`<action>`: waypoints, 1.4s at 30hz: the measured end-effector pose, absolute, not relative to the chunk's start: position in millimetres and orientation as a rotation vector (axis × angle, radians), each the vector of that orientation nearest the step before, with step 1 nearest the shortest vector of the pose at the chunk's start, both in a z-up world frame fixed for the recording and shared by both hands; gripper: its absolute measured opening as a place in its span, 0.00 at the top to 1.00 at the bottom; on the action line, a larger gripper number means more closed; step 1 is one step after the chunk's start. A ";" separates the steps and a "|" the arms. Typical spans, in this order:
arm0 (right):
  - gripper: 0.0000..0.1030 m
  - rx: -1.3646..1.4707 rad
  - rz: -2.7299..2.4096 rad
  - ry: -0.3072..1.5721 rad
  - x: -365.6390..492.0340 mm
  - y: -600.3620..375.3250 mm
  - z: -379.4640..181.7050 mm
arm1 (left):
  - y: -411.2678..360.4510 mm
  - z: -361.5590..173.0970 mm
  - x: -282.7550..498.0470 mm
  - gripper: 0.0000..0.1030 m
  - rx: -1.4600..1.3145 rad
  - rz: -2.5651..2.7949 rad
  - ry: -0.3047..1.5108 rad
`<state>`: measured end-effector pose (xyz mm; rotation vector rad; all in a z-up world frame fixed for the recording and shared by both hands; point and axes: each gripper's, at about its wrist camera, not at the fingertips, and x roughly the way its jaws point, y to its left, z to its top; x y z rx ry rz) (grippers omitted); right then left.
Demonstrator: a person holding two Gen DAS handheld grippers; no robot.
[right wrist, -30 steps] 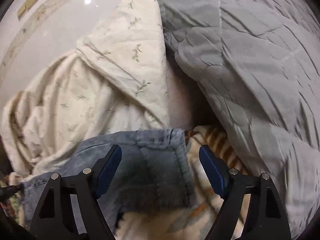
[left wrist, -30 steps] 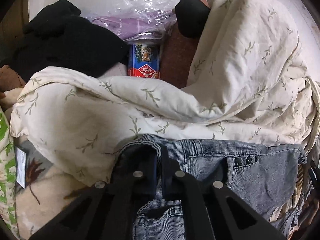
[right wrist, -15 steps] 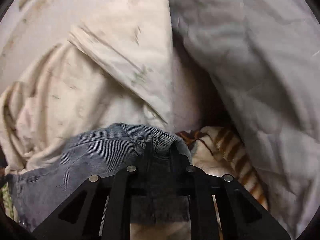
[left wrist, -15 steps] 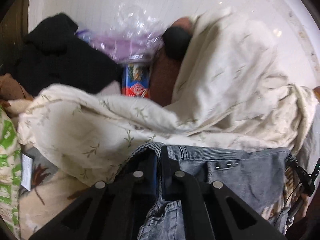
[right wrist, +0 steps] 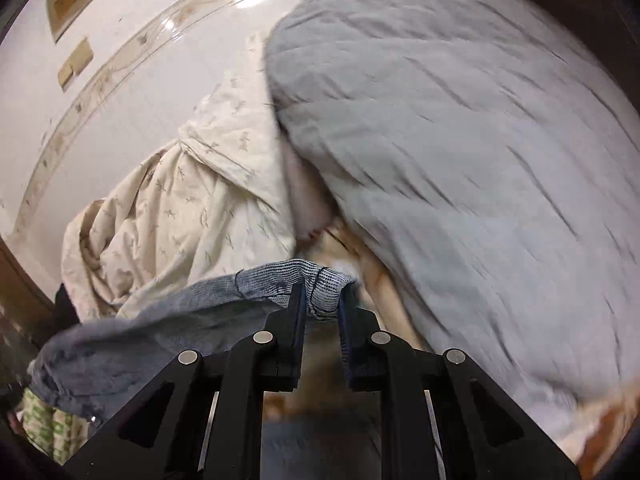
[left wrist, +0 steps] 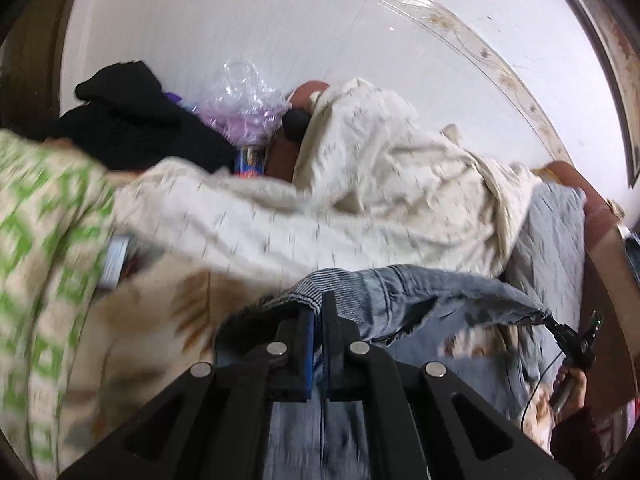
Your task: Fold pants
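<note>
Raised since the earlier frame: blue pants (left wrist: 404, 292), stretched between left gripper (left wrist: 318, 312) and right gripper (right wrist: 322, 300), both clenched on the fabric, cream floral duvet (left wrist: 360, 200) just beyond.

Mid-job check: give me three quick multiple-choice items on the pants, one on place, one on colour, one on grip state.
1. In the right wrist view, what lies right of the pants?
A. grey quilt
B. black garment
C. plastic bag

2. The pants are:
A. red
B. blue-grey
C. green

3. The left gripper is:
A. wide open
B. shut on the pants
C. out of view

Key:
1 A, the grey quilt fills the right side.
2 B, the ribbed fabric is blue-grey.
3 B, fabric is pinched between its fingers; the right gripper is likewise.
</note>
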<state>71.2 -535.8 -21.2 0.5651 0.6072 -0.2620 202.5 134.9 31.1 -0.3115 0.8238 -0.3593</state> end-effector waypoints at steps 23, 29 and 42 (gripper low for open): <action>0.73 0.672 -0.341 0.889 -81.8 -510.0 -124.9 | 169.5 -95.0 79.2 0.91 -0.472 -0.300 0.997; 0.68 0.638 -0.420 0.783 -105.4 -519.4 -91.7 | 189.8 -77.7 63.8 0.87 -0.434 -0.182 0.955; 0.66 0.690 -0.109 0.650 -7.9 -475.7 -72.4 | 64.5 -30.2 78.7 0.65 -0.269 -0.307 0.754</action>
